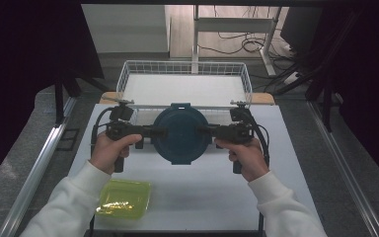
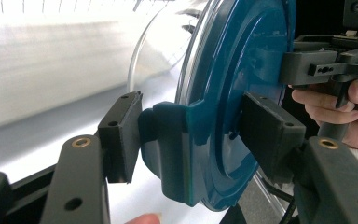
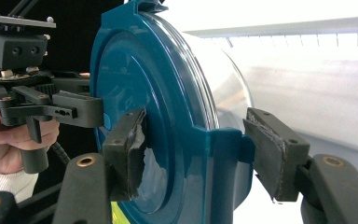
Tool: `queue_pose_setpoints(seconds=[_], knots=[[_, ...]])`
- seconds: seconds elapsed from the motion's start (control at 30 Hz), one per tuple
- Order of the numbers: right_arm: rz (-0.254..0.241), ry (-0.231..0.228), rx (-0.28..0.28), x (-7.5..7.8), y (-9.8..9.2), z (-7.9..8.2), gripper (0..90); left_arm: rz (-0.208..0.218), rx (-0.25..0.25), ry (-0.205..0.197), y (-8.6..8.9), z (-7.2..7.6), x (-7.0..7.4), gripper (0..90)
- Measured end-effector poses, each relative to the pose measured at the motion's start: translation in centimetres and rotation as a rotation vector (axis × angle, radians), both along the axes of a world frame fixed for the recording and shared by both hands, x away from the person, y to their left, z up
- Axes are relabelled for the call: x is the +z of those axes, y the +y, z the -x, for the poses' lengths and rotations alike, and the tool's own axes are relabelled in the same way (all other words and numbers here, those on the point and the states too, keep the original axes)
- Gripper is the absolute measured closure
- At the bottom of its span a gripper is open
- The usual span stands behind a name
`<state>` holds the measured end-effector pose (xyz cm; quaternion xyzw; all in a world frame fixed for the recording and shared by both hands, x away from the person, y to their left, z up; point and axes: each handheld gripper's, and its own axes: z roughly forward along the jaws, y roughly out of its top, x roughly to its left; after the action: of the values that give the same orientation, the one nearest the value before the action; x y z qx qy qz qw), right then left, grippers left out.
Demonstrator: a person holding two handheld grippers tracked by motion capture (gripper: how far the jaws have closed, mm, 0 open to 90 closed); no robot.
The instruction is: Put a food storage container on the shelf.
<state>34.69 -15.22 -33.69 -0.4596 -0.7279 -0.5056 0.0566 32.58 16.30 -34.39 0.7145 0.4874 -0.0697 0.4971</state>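
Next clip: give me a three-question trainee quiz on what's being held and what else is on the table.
1. True or false: both the left gripper and the right gripper clamp the round container at its opposite side latches.
2. What colour is the container's lid? A) teal blue B) red C) white
3. Which thing lies on the table near the person's left sleeve?

Key:
1. True; each gripper view has a latch between its pads.
2. A.
3. The yellow-green container; the wire basket stands at the far edge.
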Motion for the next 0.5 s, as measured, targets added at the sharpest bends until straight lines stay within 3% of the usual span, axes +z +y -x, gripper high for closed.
queue_pose_setpoints(seconds=[0.5], knots=[[-0.015, -0.039, 0.004, 2.2, -0.1, -2.4, 40.4, -0.004, 0.002, -0.035, 0.1, -2.4, 2.2, 40.5]])
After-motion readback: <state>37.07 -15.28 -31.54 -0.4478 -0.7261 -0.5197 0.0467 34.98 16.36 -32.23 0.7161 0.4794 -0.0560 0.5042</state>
